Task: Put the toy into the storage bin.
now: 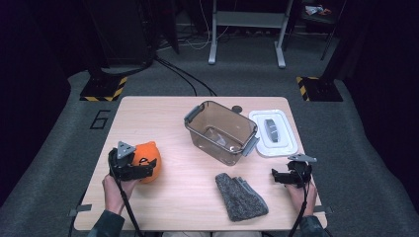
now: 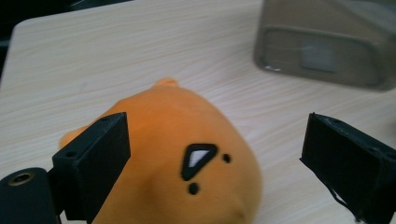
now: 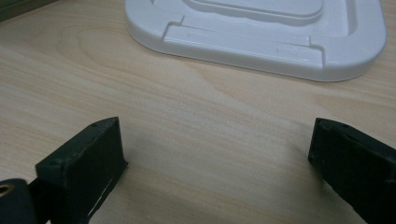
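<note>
The left gripper's [image 2: 215,158] spread fingers [image 2: 93,163] straddle the orange plush toy [image 2: 187,140], which sits nearer the left-hand one, far from the right gripper [image 1: 289,177], also spread.

Left gripper [image 1: 143,167] held low at the near left, jaws spread wide, pointing right. Right gripper [image 1: 277,177] held low at the near right, jaws likewise wide apart. Both hands [image 1: 114,190] gripping from below, forearms entering from the near edge.

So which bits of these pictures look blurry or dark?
High view: room edges fall dark, table evenly lit. Left gripper view: clear bin is soft, orange plush toy slightly blurred. Right gripper view: white lid fairly sharp, faint sheen.
</note>
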Demonstrator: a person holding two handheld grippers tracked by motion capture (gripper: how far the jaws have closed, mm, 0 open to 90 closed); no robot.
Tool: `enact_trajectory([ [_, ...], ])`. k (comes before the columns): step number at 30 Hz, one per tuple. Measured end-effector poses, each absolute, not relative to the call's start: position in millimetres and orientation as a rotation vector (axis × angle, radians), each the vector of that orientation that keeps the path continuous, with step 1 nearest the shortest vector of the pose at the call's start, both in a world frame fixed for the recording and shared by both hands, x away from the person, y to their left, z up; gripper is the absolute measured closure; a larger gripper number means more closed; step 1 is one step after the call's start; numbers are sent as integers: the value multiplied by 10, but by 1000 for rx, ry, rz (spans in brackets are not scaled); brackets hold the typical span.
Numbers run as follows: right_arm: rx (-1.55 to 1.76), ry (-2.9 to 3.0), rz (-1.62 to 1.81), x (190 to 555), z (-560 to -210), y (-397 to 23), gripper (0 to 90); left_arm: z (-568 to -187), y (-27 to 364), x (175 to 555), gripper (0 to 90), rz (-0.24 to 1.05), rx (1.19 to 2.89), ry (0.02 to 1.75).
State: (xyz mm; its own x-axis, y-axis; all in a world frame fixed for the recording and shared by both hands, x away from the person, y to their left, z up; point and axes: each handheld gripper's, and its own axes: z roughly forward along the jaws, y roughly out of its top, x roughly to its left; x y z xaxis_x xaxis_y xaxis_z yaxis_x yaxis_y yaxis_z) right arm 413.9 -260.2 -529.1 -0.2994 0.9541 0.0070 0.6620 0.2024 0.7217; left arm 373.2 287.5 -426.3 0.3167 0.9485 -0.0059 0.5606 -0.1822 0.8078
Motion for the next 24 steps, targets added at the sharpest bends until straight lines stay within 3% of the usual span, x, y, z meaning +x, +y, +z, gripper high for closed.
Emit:
enact_trajectory([
  [11, 1502, 2038, 875, 4139, -5291, -2602, 24, -4475, 2894, 3897, 203, 658, 1852, 1502],
  [24, 1497, 2038, 874, 4141, -5292, -2604, 23, -4619, 2854, 3842, 610, 670, 1914, 1474],
])
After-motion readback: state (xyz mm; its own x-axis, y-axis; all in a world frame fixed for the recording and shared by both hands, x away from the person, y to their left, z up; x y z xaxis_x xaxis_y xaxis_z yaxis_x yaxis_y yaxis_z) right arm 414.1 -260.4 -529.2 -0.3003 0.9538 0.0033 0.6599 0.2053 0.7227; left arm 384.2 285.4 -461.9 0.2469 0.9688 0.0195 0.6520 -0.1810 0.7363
